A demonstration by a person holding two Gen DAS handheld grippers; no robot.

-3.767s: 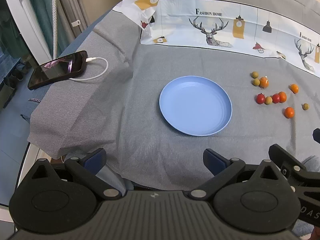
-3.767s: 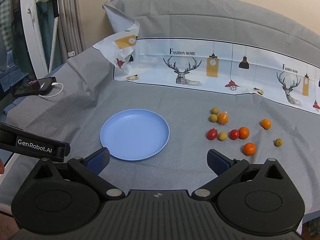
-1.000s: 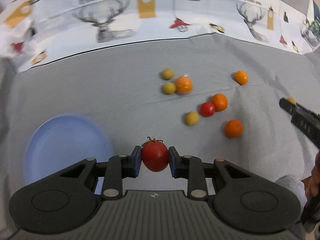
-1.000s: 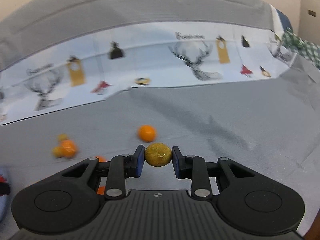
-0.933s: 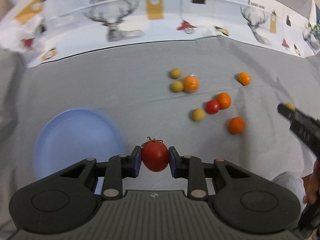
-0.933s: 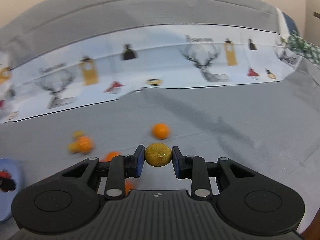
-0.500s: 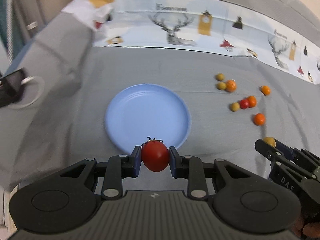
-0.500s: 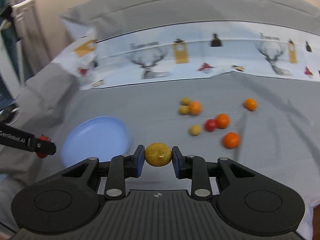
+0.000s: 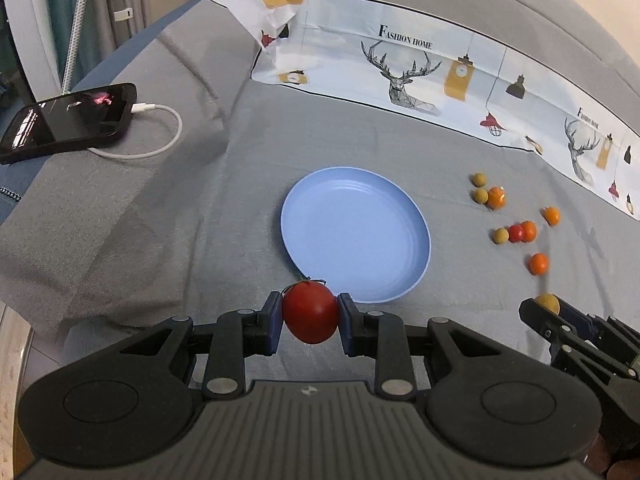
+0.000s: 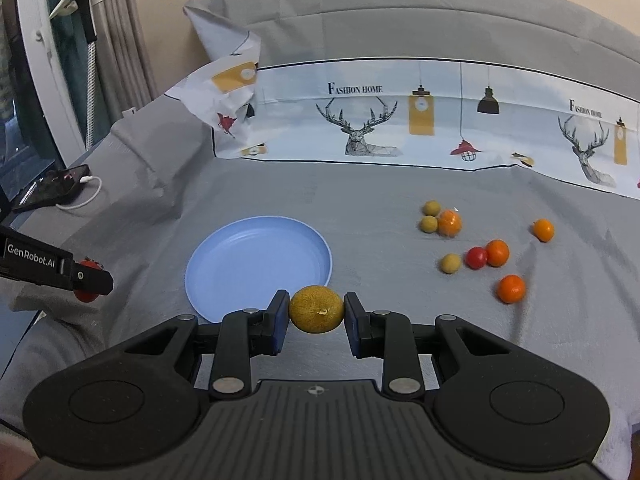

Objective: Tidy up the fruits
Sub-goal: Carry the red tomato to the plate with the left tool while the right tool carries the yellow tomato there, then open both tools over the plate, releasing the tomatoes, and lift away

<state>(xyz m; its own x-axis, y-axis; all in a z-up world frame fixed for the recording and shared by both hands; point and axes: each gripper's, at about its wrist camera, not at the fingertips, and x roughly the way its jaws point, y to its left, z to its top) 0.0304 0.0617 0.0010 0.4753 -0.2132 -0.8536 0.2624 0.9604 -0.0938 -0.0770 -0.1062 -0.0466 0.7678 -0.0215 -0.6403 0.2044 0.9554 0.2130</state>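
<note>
Held over the near edge of the grey-covered bed (image 9: 168, 216), both claws loaded. Left claw (image 9: 310, 316) pinched on the red tomato (image 9: 310, 314), stem up, just short of the near rim of the blue plate (image 9: 356, 232), which lay straight ahead toward the bed's far edge and looked the closer target for this hand. Right claw (image 10: 317, 312) pinched on a yellow-green fruit (image 10: 317, 309), the same plate (image 10: 256, 268) ahead and slightly left of it. Plate bare, nothing in the way of either drop. Toward the right edge, 8 loose fruits (image 10: 476, 258) clustered well apart from the plate. At the left edge, a phone (image 9: 68, 120) with white cable (image 9: 160, 136); along the far edge, a printed cloth (image 9: 420, 80).
</note>
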